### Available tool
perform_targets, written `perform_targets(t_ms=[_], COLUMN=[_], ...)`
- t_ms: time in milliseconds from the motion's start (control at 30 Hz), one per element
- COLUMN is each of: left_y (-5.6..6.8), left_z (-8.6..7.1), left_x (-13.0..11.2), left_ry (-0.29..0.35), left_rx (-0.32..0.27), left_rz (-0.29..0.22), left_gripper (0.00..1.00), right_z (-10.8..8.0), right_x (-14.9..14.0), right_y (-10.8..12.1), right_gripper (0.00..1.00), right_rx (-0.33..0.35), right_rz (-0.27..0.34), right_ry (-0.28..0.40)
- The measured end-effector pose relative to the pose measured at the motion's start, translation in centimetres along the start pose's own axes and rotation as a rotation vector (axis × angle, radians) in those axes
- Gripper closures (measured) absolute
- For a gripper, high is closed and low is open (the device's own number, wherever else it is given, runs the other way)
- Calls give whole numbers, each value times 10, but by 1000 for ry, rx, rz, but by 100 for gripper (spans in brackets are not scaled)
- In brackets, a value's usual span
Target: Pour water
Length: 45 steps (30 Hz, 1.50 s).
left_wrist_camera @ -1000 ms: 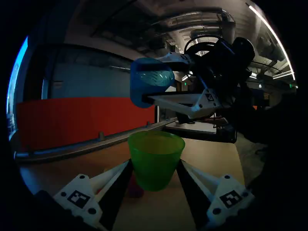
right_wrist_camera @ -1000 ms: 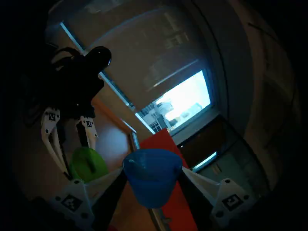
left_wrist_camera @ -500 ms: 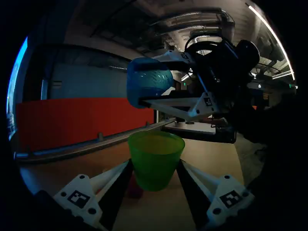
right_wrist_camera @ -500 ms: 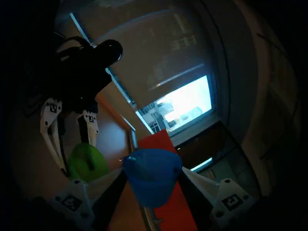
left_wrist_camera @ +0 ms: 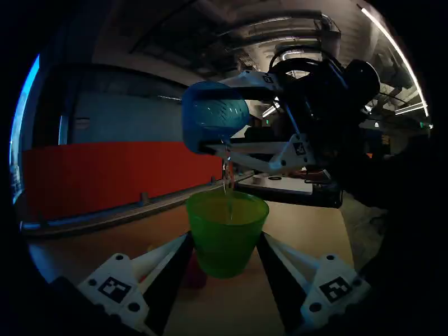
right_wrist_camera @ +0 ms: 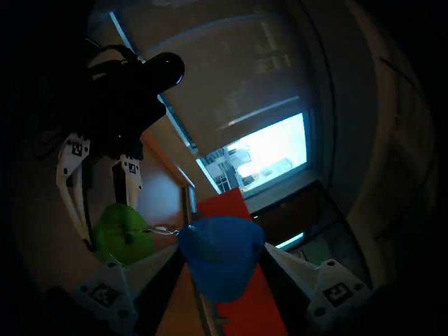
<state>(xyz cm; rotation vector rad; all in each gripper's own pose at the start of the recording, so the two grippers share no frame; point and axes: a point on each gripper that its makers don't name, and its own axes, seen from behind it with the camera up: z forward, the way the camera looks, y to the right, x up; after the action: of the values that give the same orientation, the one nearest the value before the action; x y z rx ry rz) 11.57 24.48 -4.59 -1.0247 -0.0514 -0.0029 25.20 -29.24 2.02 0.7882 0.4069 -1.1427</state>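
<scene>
Green cup (left_wrist_camera: 227, 238): translucent plastic, upright, mouth up, low and central in the left gripper view. Cannot tell whether its base touches the bench.
Left claw (left_wrist_camera: 225, 242): both white fingers pressed on the green cup's sides, pinching it.
Blue cup (left_wrist_camera: 215, 115): tipped onto its side directly above the green cup, well clear of it, with its lower rim over the green cup's mouth.
Right claw (left_wrist_camera: 218, 119): pinching the blue cup, one finger along the top and one along the underside as seen from the left gripper view. Dark body of the tool behind it.
Water (left_wrist_camera: 227, 179): thin stream leaving the blue cup's lower rim and dropping into the green cup's mouth. Level inside not readable.
Bench (left_wrist_camera: 305, 224): pale wood surface beneath both cups.
Red panel (left_wrist_camera: 112, 173): long band along the far wall beyond the bench.
Right gripper view: blue cup central between its own fingers. Green cup at lower left, flanked by the left claw's fingers. A fine glint of water between the two rims.
Window (right_wrist_camera: 263, 151): bright, upper middle of the right gripper view; surroundings dim.
</scene>
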Motion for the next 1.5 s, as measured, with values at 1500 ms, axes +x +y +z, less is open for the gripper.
perform_targets(t_ms=[1500], left_y=[1], left_z=[0], left_x=[-2], left_ry=[-5], left_rx=[-5], left_rz=[-1], left_gripper=[21], right_z=[6], right_x=[9], right_y=[12], right_gripper=[11], right_rx=[-29], right_rz=[-178], right_ry=[13])
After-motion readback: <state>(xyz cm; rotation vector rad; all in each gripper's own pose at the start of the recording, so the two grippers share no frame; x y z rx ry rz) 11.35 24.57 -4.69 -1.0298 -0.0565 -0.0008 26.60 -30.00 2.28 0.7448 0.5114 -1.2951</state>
